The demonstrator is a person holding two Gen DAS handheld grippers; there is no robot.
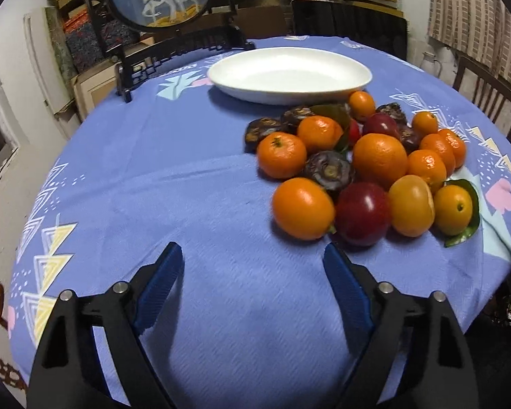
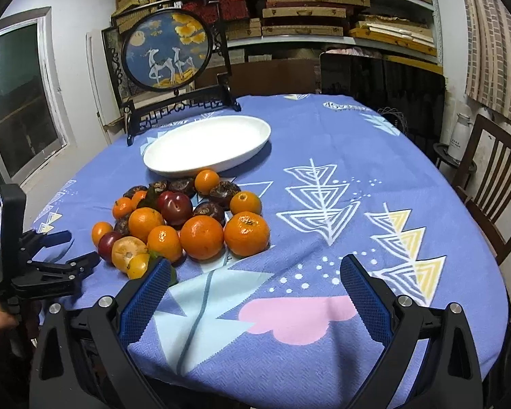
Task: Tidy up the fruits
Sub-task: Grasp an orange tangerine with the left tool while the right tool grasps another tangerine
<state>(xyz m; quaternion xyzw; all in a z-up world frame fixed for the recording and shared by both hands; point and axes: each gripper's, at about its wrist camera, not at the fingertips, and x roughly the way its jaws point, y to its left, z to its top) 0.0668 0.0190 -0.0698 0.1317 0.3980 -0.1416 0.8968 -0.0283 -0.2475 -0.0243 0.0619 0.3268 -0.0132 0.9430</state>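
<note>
White plate (image 1: pixel 289 75) beside fruit pile (image 1: pixel 364 167) | left gripper (image 1: pixel 252 255) jaws apart

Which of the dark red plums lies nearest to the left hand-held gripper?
The plum at the pile's front edge, between two orange fruits; the other plum lies farther back.

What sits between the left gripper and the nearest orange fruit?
Nothing visible. The left gripper is open over bare tablecloth, and the orange fruit lies just ahead to its right at the near edge of the pile.
</note>
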